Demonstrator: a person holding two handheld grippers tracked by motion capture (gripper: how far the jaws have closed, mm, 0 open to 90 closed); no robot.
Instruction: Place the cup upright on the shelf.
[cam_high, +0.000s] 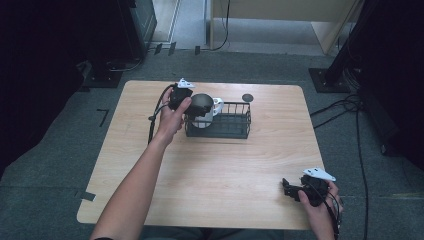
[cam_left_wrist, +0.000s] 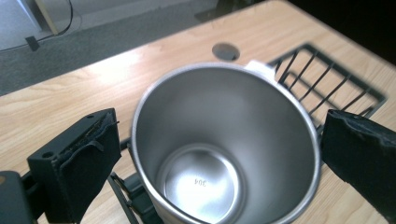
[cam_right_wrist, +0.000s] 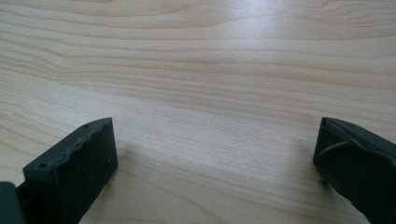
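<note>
The mug (cam_left_wrist: 224, 149) is seen upright at the left end of the basket (cam_high: 235, 126), straddled by the wide-apart jaws of the left gripper (cam_left_wrist: 215, 154), seemingly for placing or lifting, while the right gripper (cam_right_wrist: 215, 154), likewise spread, is held idle well away from the basket.

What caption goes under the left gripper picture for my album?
Open left gripper with its jaws on either side of a steel mug at a wire basket.
</note>
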